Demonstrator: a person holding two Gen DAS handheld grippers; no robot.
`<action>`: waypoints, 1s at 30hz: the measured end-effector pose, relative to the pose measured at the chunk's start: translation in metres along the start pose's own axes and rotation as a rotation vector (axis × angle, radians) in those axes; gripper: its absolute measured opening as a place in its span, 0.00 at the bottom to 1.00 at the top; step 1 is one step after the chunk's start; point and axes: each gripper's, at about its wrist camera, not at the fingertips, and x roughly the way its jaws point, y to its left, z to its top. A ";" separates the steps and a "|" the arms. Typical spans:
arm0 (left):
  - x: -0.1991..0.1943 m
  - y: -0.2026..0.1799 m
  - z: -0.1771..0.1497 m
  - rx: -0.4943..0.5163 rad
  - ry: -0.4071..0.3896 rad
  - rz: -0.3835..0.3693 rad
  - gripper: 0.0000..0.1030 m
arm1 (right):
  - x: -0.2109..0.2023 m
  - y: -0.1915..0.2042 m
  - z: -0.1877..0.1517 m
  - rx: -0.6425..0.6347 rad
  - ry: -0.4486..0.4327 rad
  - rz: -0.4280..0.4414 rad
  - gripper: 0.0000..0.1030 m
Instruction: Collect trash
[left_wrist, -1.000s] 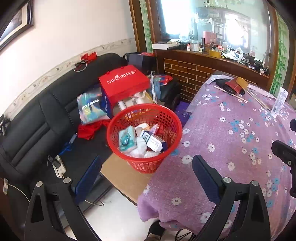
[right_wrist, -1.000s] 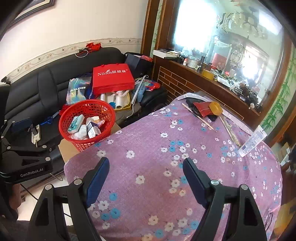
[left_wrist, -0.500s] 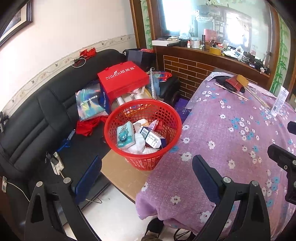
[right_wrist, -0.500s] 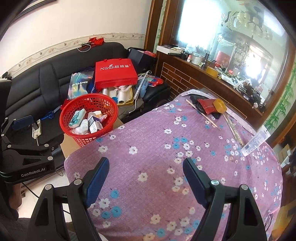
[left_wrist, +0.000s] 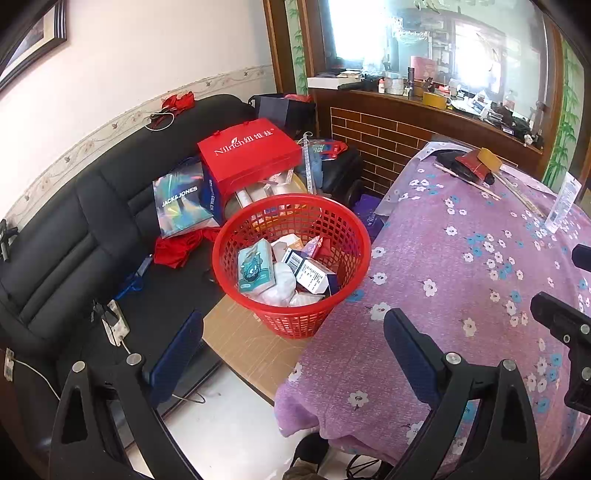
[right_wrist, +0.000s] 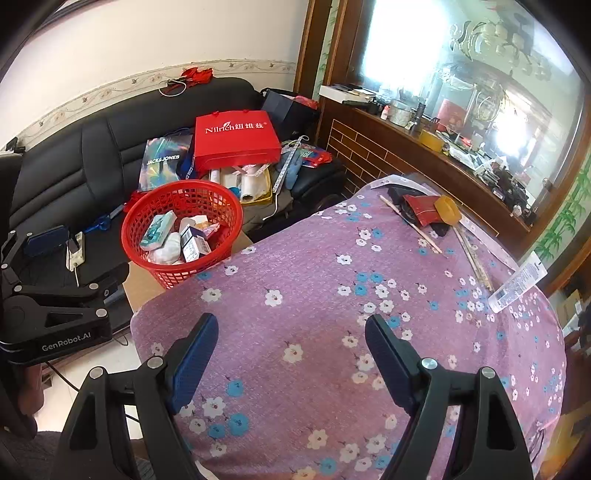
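Observation:
A red mesh basket (left_wrist: 293, 321) stands on a cardboard sheet beside the table and holds several pieces of trash: a teal packet (left_wrist: 255, 271), a white barcode box (left_wrist: 310, 273) and crumpled white tissue. It also shows in the right wrist view (right_wrist: 173, 275). My left gripper (left_wrist: 291, 349) is open and empty, in front of the basket near the table's corner. My right gripper (right_wrist: 291, 354) is open and empty above the purple flowered tablecloth (right_wrist: 332, 295). A clear plastic packet (right_wrist: 517, 282) lies at the table's right edge. A red pouch with a yellow piece (right_wrist: 424, 212) and thin sticks lie at the far end.
A black sofa (left_wrist: 74, 240) carries a red Nilrich bag (left_wrist: 251, 155), a Jack&Jones bag (left_wrist: 181, 206) and red cloth. A power strip (left_wrist: 114, 321) with cable lies on the sofa seat. A cluttered brick-faced counter (left_wrist: 406, 122) runs behind the table.
Both grippers have drawn slightly back and left, so the basket sits a little further right in each view. Both stay open and empty. Nothing on the table moved.

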 end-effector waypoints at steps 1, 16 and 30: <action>0.000 0.000 0.000 0.000 0.000 0.001 0.95 | 0.001 0.000 0.000 0.001 0.001 0.002 0.83; 0.002 -0.001 -0.002 -0.001 0.013 0.015 0.95 | 0.008 0.002 0.002 -0.003 0.016 0.017 0.83; 0.005 0.000 -0.001 0.003 0.015 0.023 0.95 | 0.014 0.000 0.004 0.001 0.028 0.026 0.83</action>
